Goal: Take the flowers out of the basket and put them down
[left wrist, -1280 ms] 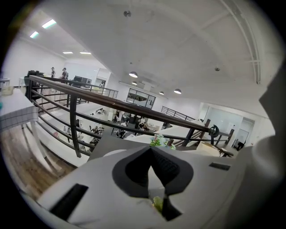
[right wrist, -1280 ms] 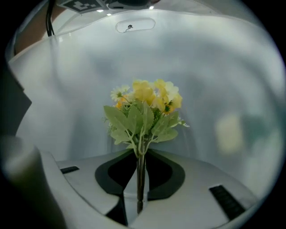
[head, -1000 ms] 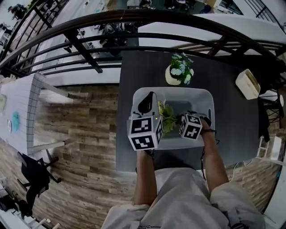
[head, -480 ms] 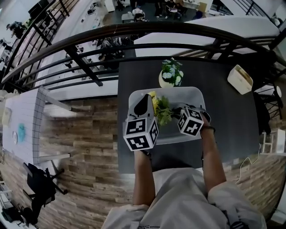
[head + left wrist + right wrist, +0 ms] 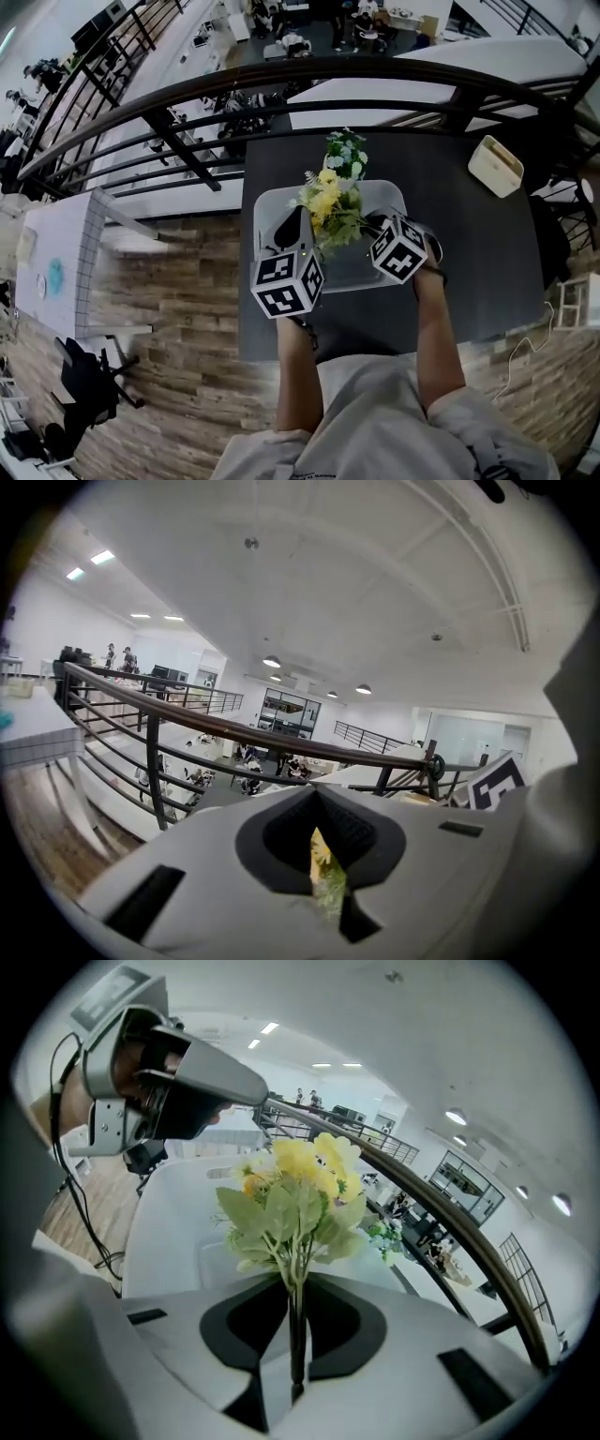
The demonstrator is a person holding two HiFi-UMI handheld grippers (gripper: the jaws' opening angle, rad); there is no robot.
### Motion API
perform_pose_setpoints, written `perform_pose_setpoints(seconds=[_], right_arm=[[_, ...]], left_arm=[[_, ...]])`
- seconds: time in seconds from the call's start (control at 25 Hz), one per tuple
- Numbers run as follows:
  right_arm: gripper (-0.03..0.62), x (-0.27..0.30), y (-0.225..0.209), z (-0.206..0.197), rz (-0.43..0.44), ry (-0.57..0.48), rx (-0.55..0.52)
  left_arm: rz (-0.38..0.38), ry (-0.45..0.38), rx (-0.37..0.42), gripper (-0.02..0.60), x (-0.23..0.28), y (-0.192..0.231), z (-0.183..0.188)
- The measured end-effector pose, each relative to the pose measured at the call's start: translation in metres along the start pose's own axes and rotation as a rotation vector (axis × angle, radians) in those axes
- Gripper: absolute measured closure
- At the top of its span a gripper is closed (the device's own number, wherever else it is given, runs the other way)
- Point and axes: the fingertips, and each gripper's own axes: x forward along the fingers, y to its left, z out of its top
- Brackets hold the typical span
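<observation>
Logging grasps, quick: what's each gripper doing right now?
Left gripper: closed, a sliver of the flowers caught between its jaws.
Right gripper: closed on the flowers' stem.

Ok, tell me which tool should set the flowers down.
Right. The right tool is clamped on the stems of the yellow flowers, holding them above the basket; the left tool only pinches a sliver of leaf.

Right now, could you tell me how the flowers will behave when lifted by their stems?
Probably light: the right gripper holds the flowers by thin stems alone. Likely top-heavy and floppy, as the broad head stands above the pinch. Gripped at one narrow point, they might twist.
</observation>
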Motion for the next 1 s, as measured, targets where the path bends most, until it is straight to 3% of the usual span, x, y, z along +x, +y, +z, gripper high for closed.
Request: perform_pose_setpoints(seconds=[0.28,0.52,0.8,1.0], right_arm=[[0.520,-0.054,-0.039,-0.020,-0.101,-0.119,0.104],[0.520,-0.091,-0.077,-0.065,-0.254,-0.196,0.183],[0.520,-0.142,-0.108,-0.152,-0.420,-0.243,0.401],[0.520,-0.177,-0.114,-0.231,-0.502,-0.280,0.605]], left_arm=[[-0.007,-0.015,0.055,0.560,0.002,-0.053,0.000],[-0.065,-0.011,0.079,0.560,0.021,-0.104,-0.014],[-0.213,0.036,0.153,0.560,0.050,-0.204,-0.040],[-0.278,0.047,0.161,0.560,0.057,-0.284,-0.067]])
